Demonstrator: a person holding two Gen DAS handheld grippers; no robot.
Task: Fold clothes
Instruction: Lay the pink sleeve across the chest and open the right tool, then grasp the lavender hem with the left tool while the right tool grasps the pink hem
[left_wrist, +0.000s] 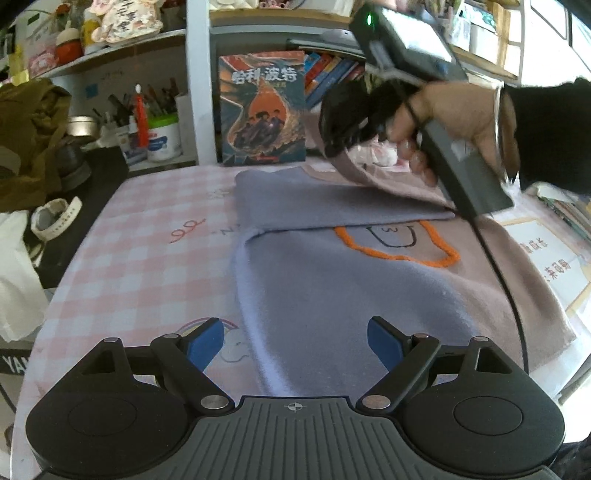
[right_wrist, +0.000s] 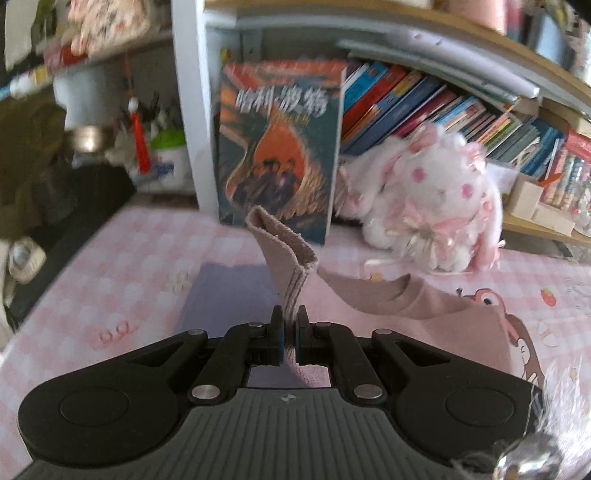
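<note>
A sweatshirt (left_wrist: 332, 288) in lilac and dusty pink, with an orange outlined motif (left_wrist: 399, 240), lies on the pink checked table cover (left_wrist: 140, 236). Its lilac left sleeve (left_wrist: 332, 199) is folded across the chest. My left gripper (left_wrist: 295, 345) is open and empty just above the garment's near hem. My right gripper (right_wrist: 290, 332) is shut on the ribbed cuff of the pink sleeve (right_wrist: 284, 254) and holds it lifted above the garment, near the neckline (right_wrist: 399, 295). The right gripper also shows in the left wrist view (left_wrist: 343, 136), with the sleeve hanging from it.
A book (left_wrist: 264, 110) stands upright at the table's back edge, against a shelf of books (right_wrist: 443, 107). A white plush toy (right_wrist: 428, 206) sits at the back right. Pen pots and jars (left_wrist: 159, 133), a watch (left_wrist: 55, 218) and a brown bag (left_wrist: 29, 140) crowd the left side.
</note>
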